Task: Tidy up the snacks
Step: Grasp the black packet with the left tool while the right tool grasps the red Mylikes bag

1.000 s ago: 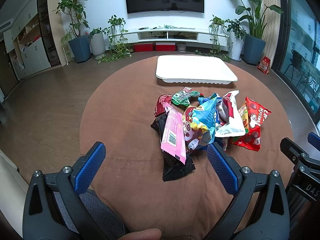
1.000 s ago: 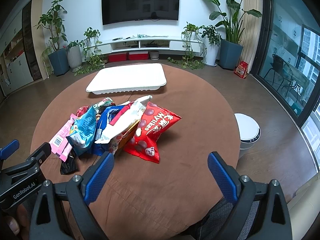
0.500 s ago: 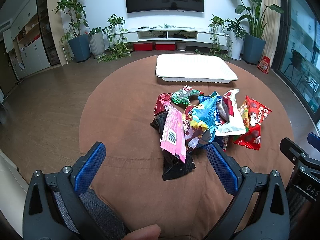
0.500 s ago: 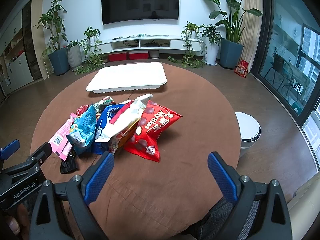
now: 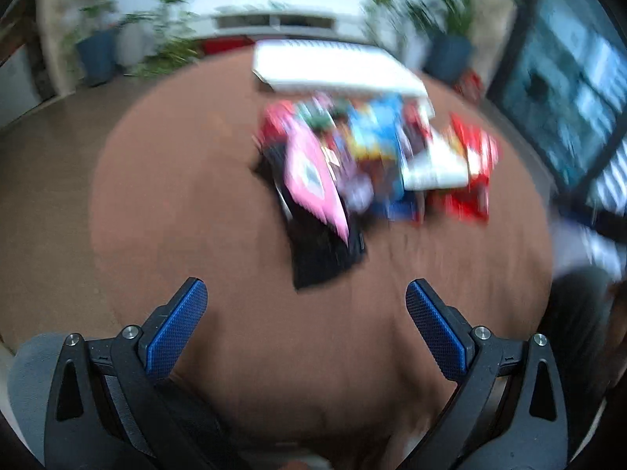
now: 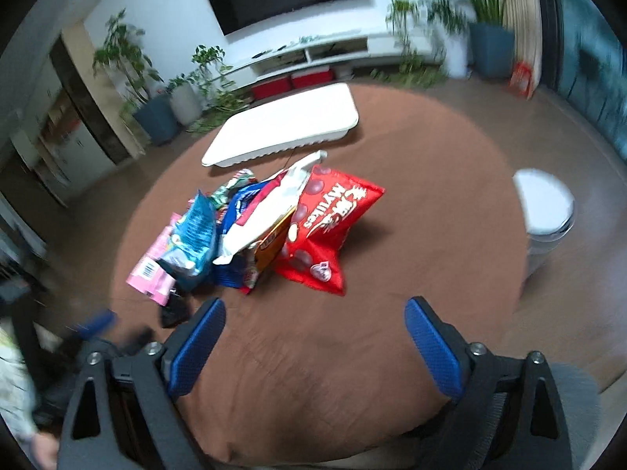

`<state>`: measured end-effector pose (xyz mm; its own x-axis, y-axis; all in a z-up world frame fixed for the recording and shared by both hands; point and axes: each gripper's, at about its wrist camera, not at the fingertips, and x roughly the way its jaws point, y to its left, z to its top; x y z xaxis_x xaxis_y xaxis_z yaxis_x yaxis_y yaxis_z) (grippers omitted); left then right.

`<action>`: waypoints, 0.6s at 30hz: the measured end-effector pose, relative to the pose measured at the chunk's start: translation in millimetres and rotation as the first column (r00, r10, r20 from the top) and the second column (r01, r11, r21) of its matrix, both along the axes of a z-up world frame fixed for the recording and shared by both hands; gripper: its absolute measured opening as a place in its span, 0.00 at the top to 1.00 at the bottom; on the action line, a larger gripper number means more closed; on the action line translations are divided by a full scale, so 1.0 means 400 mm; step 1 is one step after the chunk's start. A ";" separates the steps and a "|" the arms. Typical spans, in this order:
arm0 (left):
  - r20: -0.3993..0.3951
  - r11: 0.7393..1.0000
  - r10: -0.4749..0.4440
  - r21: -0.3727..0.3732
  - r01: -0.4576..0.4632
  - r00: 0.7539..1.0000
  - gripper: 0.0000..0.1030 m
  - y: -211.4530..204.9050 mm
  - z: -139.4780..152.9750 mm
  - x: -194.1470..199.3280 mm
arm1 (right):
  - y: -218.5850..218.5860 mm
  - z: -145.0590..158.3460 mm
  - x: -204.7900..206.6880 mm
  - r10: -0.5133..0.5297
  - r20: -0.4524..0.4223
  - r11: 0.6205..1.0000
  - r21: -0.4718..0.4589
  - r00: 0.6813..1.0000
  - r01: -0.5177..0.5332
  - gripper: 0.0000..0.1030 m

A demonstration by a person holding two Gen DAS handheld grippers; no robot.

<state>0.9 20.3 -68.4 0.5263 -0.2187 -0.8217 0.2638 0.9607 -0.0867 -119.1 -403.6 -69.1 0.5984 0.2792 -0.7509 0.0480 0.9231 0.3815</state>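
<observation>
Round brown table [image 6: 392,313] under us. Snack pile [image 6: 258,231] just before white tray [image 6: 290,125]. Our left gripper [image 5: 305,305] and right gripper [image 6: 313,321] spread wide, empty, short of pile, touching nothing.

View blurred. Left gripper [image 5: 305,293] jaws spread wide, empty, above brown table [image 5: 176,196]. Snack pile [image 5: 372,164] ahead: pink packet [image 5: 309,176] over black packet [image 5: 321,250]; red bag [image 5: 470,172] rightmost. White tray [image 5: 337,66] beyond.
</observation>
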 end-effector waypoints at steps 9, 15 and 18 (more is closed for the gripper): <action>0.028 0.991 0.060 -0.120 -0.056 0.998 0.02 0.099 0.078 0.057 | -0.062 -0.054 0.082 0.036 -0.087 0.977 0.211 0.996 -0.017 0.27; 0.058 1.000 -0.012 -0.023 0.014 0.998 0.07 0.055 0.124 0.167 | -0.047 -0.099 0.160 0.061 -0.143 0.966 0.257 0.988 -0.023 0.36; 0.001 0.998 -0.060 0.013 0.060 0.998 0.22 0.021 0.107 0.209 | -0.038 -0.094 0.184 0.080 -0.129 0.966 0.256 0.988 -0.045 0.37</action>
<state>84.7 28.7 -25.5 0.5134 -0.2393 -0.8241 0.3211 0.9441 -0.0741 -45.6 -418.7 -106.6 0.4699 0.5032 -0.7252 0.0618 0.8008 0.5957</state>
